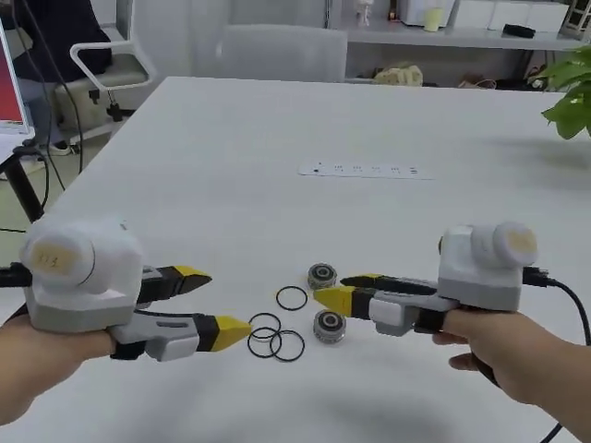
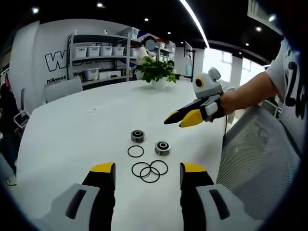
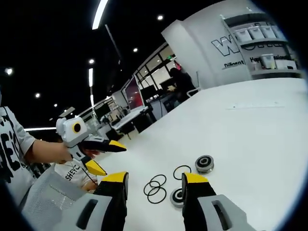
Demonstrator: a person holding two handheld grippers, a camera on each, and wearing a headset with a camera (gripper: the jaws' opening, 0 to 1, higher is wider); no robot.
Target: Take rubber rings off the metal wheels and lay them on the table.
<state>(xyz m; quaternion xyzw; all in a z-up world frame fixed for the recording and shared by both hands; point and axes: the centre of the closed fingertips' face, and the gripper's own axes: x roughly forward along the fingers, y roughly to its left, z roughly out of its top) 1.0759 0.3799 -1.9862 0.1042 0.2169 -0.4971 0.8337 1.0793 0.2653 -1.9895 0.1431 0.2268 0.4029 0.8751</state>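
— What do the rubber rings [image 1: 277,325] look like?

— Thin black hoops, four of them, lying flat on the white table [image 1: 277,138]. Three overlap in a cluster [image 1: 274,340] just left of the nearer wheel [image 1: 329,324]. A single ring [image 1: 292,298] lies alone, just beyond that wheel and to its left, touching nothing.

— And the wheels themselves?

— Small silver metal discs with dark middles, both lying flat. The farther wheel [image 1: 321,275] sits just beyond the nearer wheel, apart from it.

— Where are the grippers?

— The left gripper [image 1: 214,303] is left of the nearer wheel, with the cluster between the two. Its yellow-tipped jaws are spread wide and hold nothing; in the left gripper view the cluster lies straight ahead between the tips. The right gripper [image 1: 331,289] reaches in from the nearer wheel's right. Its jaws are parted and empty, and the left gripper view shows it raised off the table.
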